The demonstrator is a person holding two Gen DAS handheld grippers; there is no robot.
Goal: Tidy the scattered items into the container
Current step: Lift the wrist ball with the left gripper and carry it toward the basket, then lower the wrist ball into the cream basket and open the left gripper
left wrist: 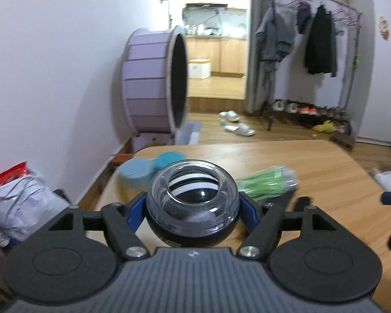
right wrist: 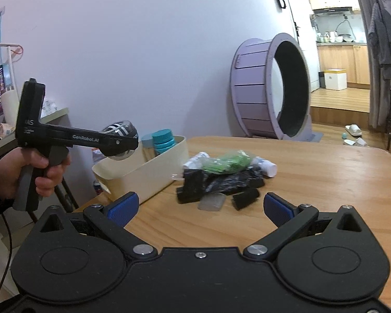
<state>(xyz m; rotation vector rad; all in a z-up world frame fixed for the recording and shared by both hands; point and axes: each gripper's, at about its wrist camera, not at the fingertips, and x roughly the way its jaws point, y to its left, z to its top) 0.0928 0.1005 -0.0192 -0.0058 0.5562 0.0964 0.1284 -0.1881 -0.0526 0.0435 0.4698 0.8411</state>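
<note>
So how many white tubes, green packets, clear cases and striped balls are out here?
White tubes: 2
Green packet: 1
Clear case: 1
Striped ball: 1
Total: 5

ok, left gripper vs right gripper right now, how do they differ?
The left gripper is shut on the gyro ball; the right gripper is open with nothing between its pads. The left gripper hangs above the cream container; the right gripper points at the pile of items on the table. Both have black frames and blue pads.
</note>
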